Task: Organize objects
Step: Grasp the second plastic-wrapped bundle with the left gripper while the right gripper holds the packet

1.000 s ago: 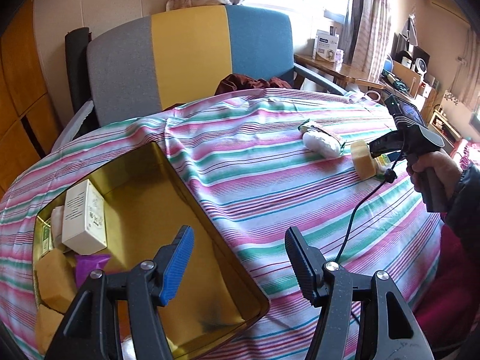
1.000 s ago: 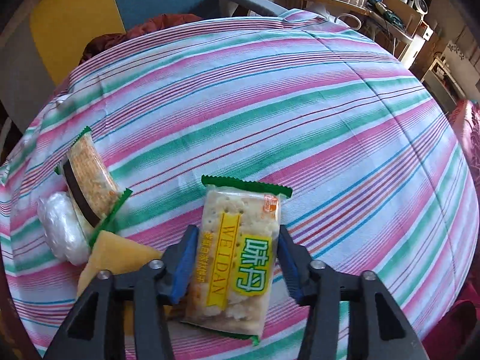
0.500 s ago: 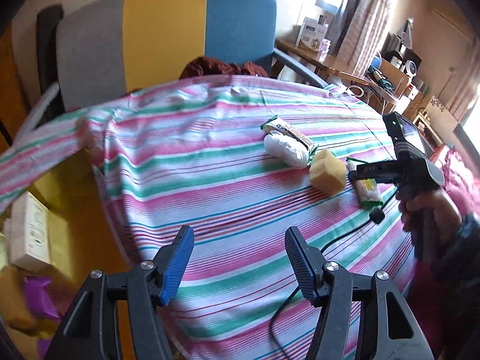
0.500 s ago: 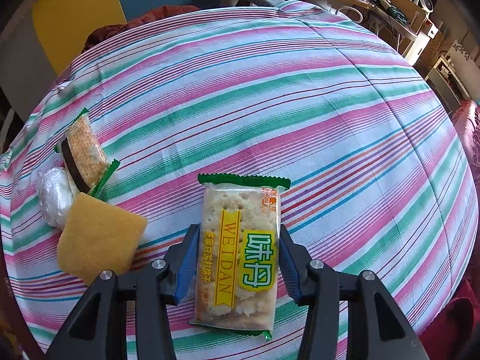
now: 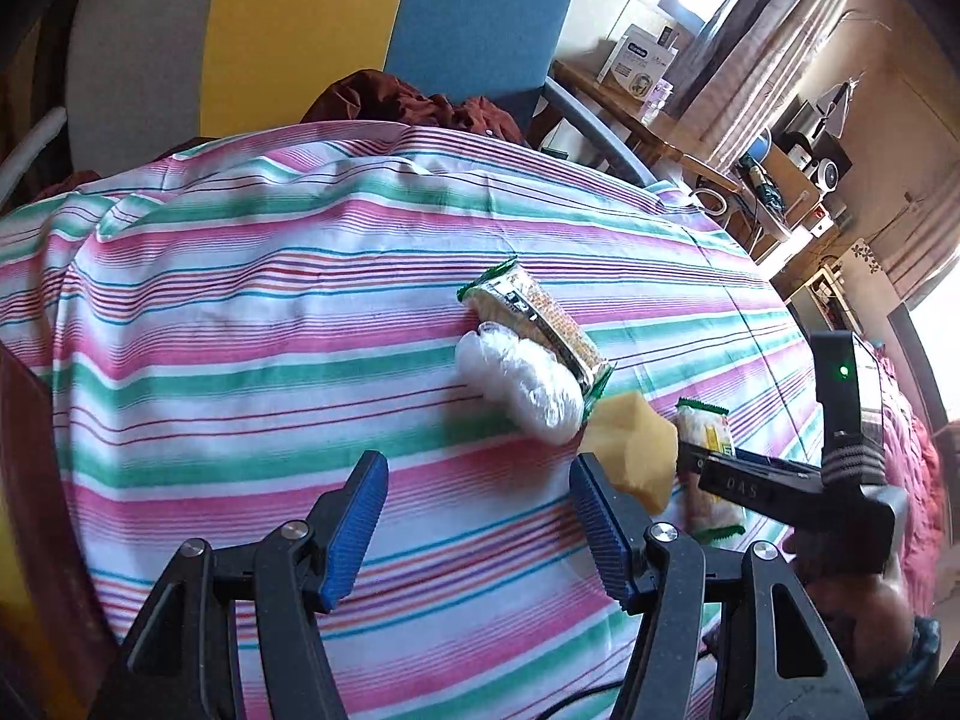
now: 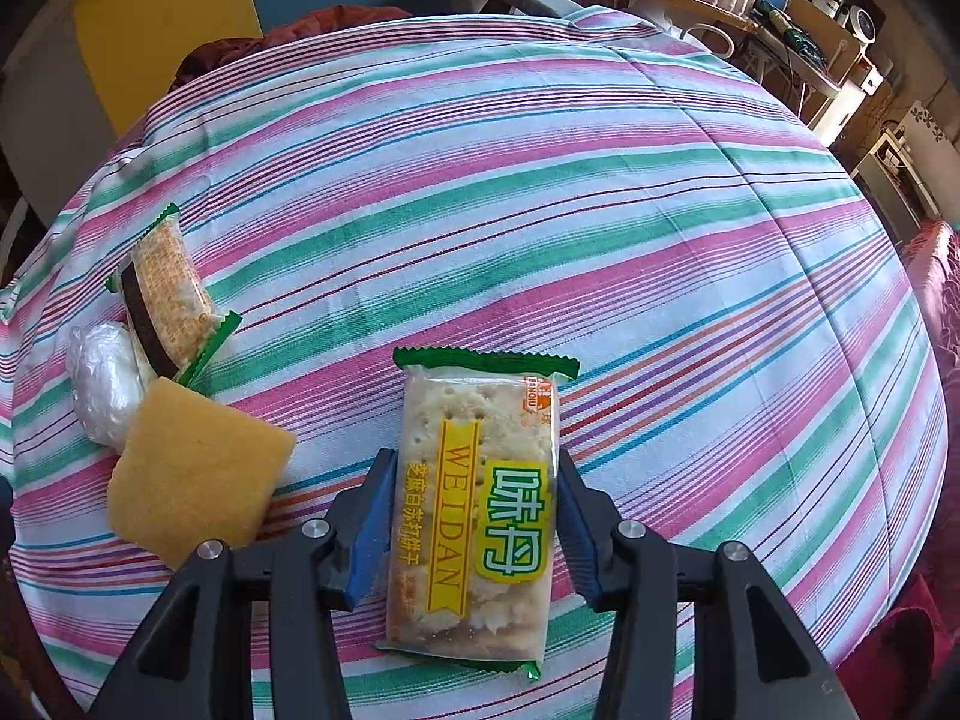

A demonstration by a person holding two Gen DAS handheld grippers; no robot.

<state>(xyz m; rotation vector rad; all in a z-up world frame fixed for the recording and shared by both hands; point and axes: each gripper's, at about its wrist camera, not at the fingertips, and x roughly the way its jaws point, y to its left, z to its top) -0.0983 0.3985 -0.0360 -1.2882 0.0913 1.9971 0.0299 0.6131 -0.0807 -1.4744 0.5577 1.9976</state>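
My right gripper [image 6: 476, 462] is shut on a clear WEIDAN cracker packet [image 6: 480, 492] with green ends, its blue pads pressing the packet's two long sides just over the striped cloth [image 6: 600, 210]. To its left lie a yellow sponge [image 6: 192, 480], a white plastic-wrapped bundle [image 6: 102, 384] and a second cracker packet [image 6: 165, 294], all touching one another. My left gripper [image 5: 474, 516] hangs open and empty over bare cloth, with the sponge [image 5: 636, 450] just beyond its right finger. The left wrist view also shows the bundle [image 5: 522, 384] and the right gripper [image 5: 714, 474] on its packet [image 5: 705, 432].
A chair [image 5: 300, 30] with a grey, yellow and blue back stands behind the table, with a dark red garment [image 5: 408, 102] on its seat. A wooden side table [image 5: 660, 132] with boxes is at the back right. A hand [image 5: 852, 588] holds the right gripper.
The left wrist view has swung right, off the gold tin and toward the sponge and bundle. The right gripper keeps the cracker packet between its pads, and the sponge has come out from under its left finger.
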